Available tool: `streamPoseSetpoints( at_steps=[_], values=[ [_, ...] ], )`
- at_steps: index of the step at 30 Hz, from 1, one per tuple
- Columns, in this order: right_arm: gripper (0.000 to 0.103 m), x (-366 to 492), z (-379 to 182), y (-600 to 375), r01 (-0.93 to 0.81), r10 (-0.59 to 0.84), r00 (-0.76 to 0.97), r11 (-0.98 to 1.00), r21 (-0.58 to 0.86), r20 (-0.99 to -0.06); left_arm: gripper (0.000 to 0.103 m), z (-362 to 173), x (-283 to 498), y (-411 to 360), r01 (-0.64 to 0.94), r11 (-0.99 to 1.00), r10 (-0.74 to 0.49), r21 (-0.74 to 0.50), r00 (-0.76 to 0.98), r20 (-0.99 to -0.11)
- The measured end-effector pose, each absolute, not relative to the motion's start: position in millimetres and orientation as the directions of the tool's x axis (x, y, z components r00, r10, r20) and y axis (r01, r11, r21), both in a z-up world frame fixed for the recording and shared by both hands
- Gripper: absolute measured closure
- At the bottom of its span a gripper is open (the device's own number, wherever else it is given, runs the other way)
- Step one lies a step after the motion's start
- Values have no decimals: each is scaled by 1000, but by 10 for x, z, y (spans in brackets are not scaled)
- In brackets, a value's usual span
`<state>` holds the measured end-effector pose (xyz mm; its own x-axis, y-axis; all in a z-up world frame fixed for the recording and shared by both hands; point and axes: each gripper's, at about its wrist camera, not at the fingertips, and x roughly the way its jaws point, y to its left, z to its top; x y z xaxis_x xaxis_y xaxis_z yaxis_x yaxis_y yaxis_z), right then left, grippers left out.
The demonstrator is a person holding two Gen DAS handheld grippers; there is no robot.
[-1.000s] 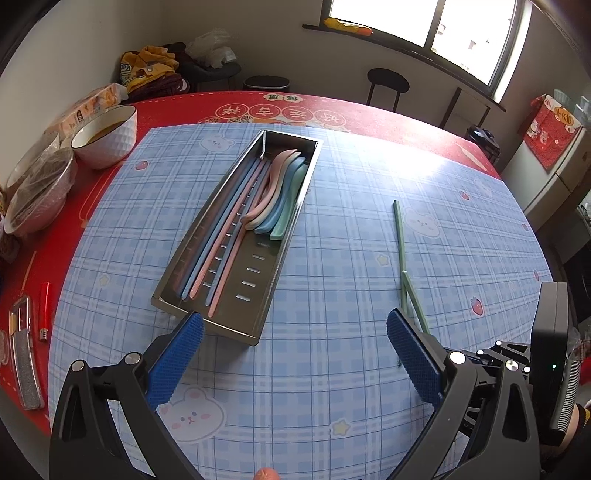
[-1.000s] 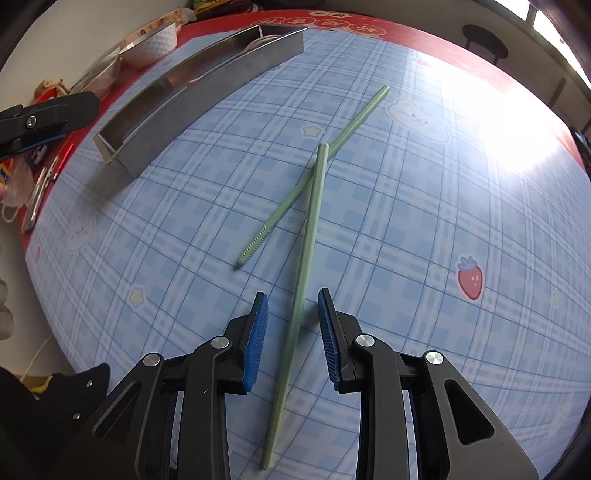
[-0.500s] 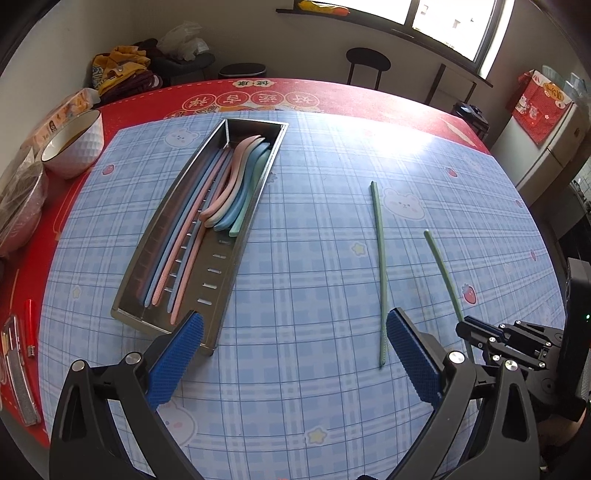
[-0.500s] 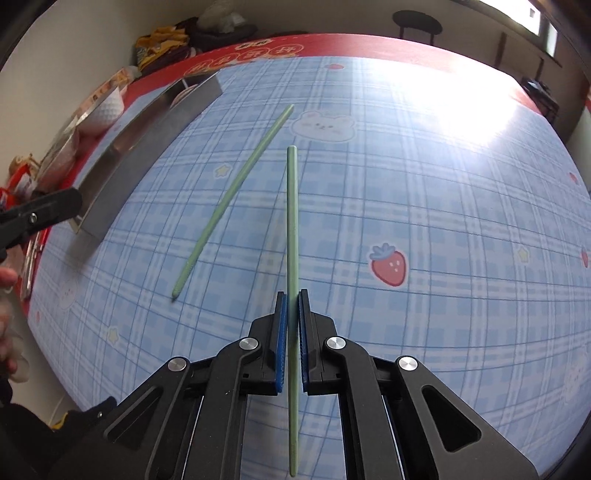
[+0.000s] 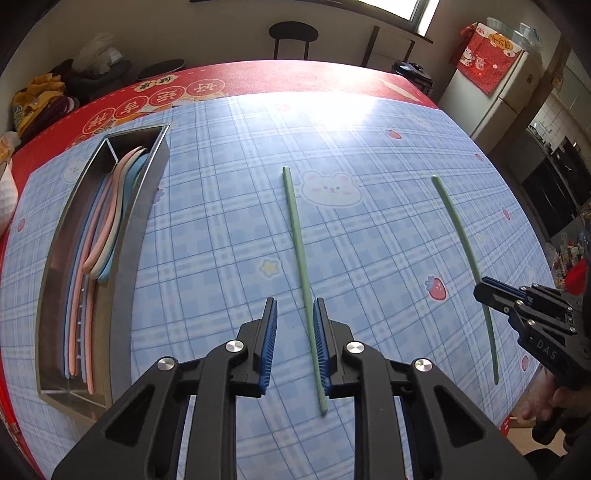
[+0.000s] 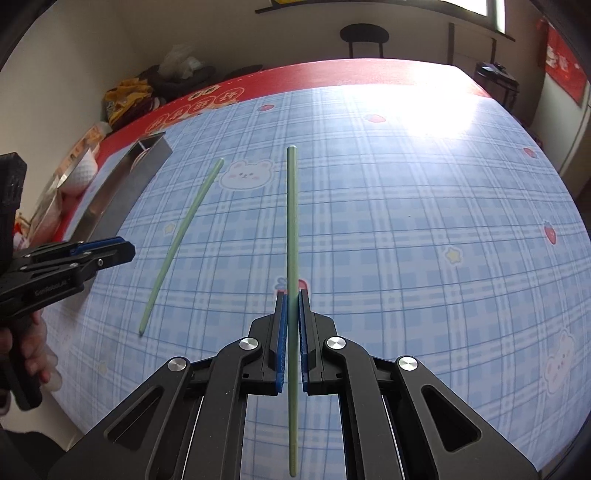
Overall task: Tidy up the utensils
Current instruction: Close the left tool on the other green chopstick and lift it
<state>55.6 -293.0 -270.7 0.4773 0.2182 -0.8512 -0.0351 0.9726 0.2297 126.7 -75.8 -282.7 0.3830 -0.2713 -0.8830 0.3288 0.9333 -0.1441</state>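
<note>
Right gripper (image 6: 291, 328) clamped on a slim pale-green chopstick (image 6: 291, 221) above the counter (image 6: 424, 206); left gripper (image 5: 294, 343) narrowly parted around a second green chopstick (image 5: 300, 251) lying flat beside the long steel utensil tray (image 5: 138, 229)

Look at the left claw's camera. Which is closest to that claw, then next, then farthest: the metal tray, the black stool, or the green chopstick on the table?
From the left claw:
1. Green chopstick, lying between its fingers.
2. Metal tray, off to the left on the table.
3. Black stool, beyond the table's far edge.

home dining room | fridge (image 5: 506, 85) | stool (image 6: 364, 37) | tablecloth (image 6: 406, 184)
</note>
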Motion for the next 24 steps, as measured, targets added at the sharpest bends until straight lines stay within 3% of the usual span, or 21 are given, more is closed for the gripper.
streamPoseSetpoints(
  at_steps=[24],
  values=[
    [97,411,-2776,-3571,85,208,502,954,287,-839,90,-3207,1719,-1241,277,957,-188,-85,372,-909]
  ],
)
